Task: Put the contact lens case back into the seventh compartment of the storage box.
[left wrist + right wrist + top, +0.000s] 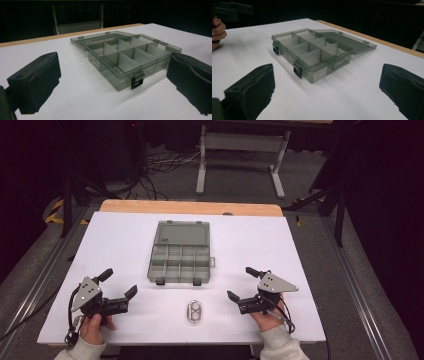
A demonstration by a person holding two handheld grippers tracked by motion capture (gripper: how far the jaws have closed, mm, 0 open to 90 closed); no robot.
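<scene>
The tabletop [125, 250] is a white sheet with a wooden edge at its far side. On it, centred and a little beyond the middle, sits the box [180, 262]: a smoky clear organizer with its lid thrown open flat toward the far edge and its divided tray empty as far as can be seen. The tray's long axis runs across the tabletop, and its two black latches face the person.

The left tool [118, 289] rests at the near left, jaws spread wide with nothing between them, pointing forward and inward at the box's near left corner. The right tool [240, 282] mirrors it at the near right, jaws also wide and empty, aimed at the near right corner. In each gripper view the box lies ahead between the jaws, well apart from them.

Smallest is the clip [194, 312], a metal oval lying flat near the front edge, just nearer than the box and between the two tools. It lies closer to the right tool, so that hand looks better placed to pick it up; its long axis runs toward the box, so the jaws would close across its narrow width.
</scene>
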